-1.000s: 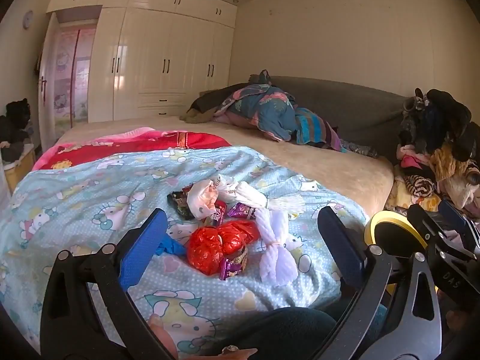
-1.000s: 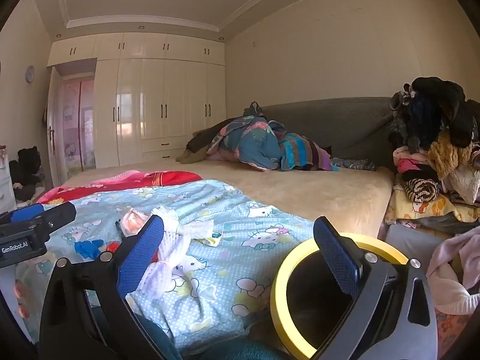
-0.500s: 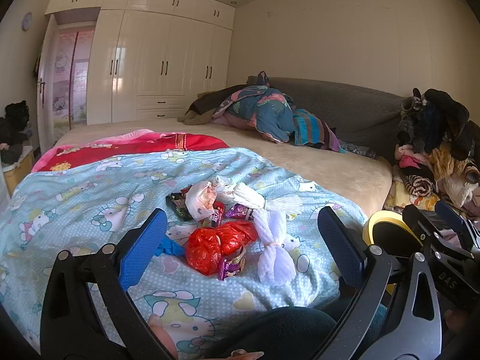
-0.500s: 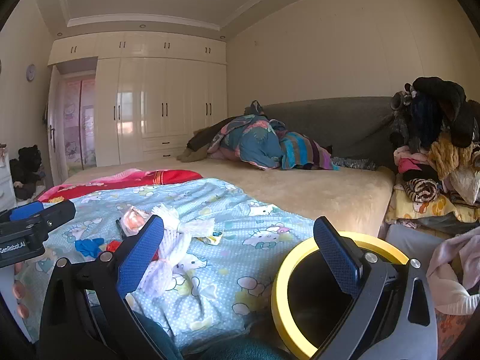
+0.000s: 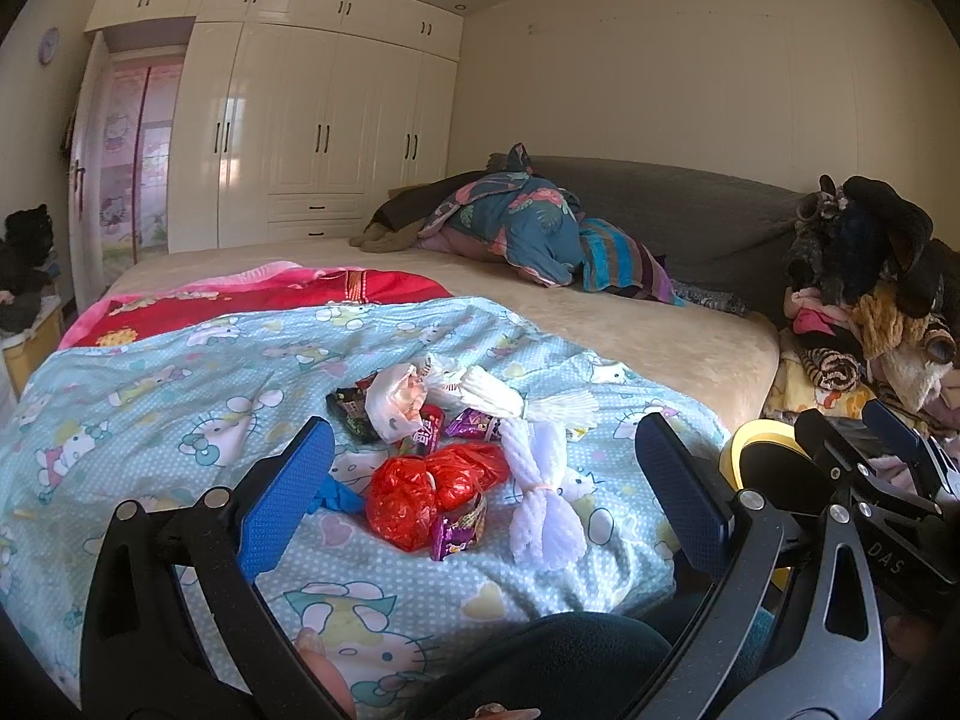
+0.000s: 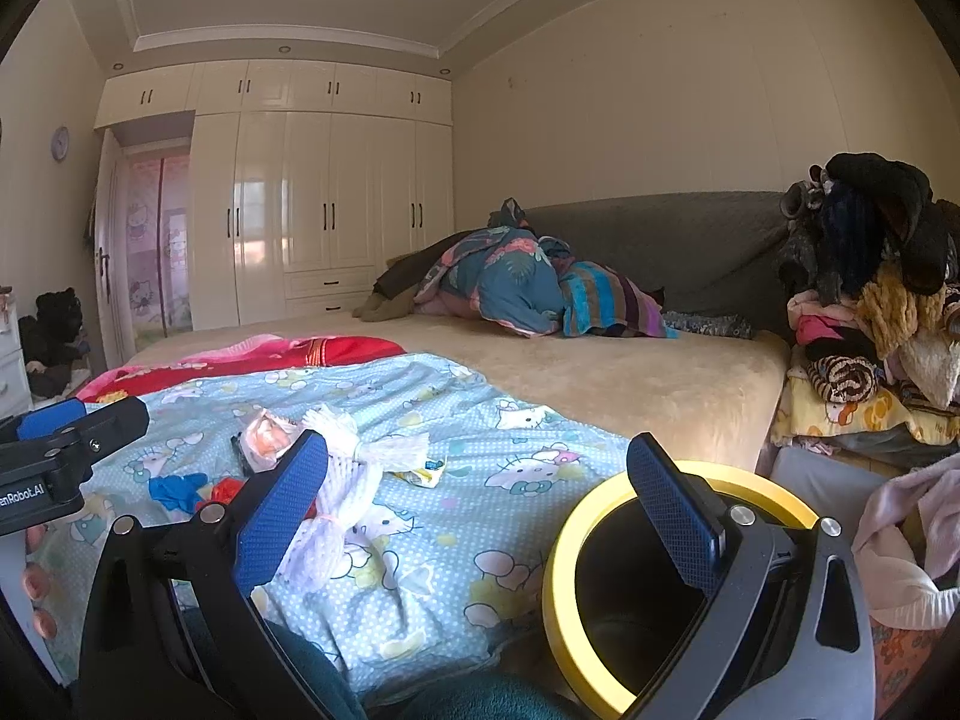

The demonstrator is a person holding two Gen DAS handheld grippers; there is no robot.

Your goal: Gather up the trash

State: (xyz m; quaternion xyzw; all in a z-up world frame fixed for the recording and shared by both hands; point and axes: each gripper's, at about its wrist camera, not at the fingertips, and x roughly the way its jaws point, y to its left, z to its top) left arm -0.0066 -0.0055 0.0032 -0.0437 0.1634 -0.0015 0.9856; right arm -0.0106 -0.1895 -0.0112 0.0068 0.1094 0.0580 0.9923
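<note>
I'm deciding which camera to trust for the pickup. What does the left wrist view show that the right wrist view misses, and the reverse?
Only the left wrist view shows the purple snack wrappers and the whole red plastic bag between the open left gripper. Only the right wrist view shows the yellow-rimmed bin's full opening, with the open right gripper above it. Both show the white mesh bundle, blue scrap and light blue sheet.

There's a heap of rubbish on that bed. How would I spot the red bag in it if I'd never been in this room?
Find the light blue cartoon-cat blanket covering the near end of the bed. The litter pile sits on it, and the red plastic bag lies at the pile's near edge, beside a white mesh bundle. It is the only shiny, crumpled, bright red piece; the purple wrappers next to it are much smaller.
</note>
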